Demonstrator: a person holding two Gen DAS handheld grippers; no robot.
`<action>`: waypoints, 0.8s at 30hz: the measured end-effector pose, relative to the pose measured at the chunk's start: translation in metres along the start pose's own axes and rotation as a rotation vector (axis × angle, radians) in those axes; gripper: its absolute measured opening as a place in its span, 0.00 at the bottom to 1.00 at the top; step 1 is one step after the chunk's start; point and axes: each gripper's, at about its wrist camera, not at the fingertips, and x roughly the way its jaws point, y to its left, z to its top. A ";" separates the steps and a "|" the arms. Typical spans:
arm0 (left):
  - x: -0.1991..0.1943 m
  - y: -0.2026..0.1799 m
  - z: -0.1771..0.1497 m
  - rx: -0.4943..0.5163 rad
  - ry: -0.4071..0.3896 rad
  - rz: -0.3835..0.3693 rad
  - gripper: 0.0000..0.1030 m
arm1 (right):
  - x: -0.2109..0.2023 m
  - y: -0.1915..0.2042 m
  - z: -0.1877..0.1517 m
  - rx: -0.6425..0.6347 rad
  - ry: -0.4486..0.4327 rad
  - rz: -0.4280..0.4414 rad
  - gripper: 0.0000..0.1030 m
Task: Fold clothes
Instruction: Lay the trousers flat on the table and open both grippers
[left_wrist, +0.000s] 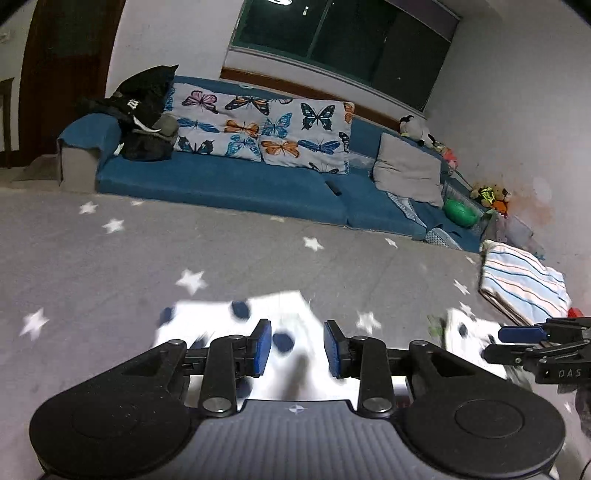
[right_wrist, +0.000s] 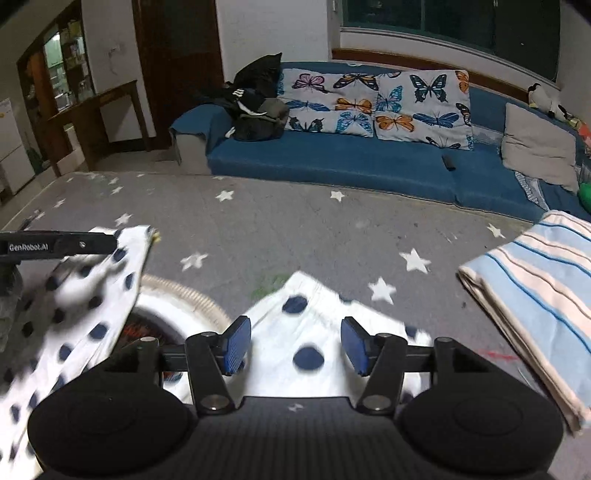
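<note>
Hovering at lower centre, the right gripper (right_wrist: 295, 341) stands wide open — the polka-dot garment (right_wrist: 295, 332) peaks between its pads, ungripped. Left gripper (left_wrist: 297, 347) likewise open over the cloth's other corner — garment's long axis spans both.

It was a home living room: a blue sofa (right_wrist: 332, 158) with butterfly cushions (right_wrist: 373, 105) at twelve o'clock, star-patterned carpet (right_wrist: 295, 229), plush toys (left_wrist: 415, 129) at two.
</note>
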 end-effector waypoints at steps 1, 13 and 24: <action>-0.011 0.000 -0.006 0.017 0.009 0.007 0.33 | -0.007 0.003 -0.005 -0.007 0.008 0.010 0.53; -0.090 -0.015 -0.097 0.175 0.056 0.067 0.13 | -0.068 0.063 -0.089 -0.144 0.080 0.142 0.53; -0.115 -0.008 -0.125 0.236 -0.016 0.241 0.03 | -0.092 0.057 -0.128 -0.171 0.060 0.052 0.54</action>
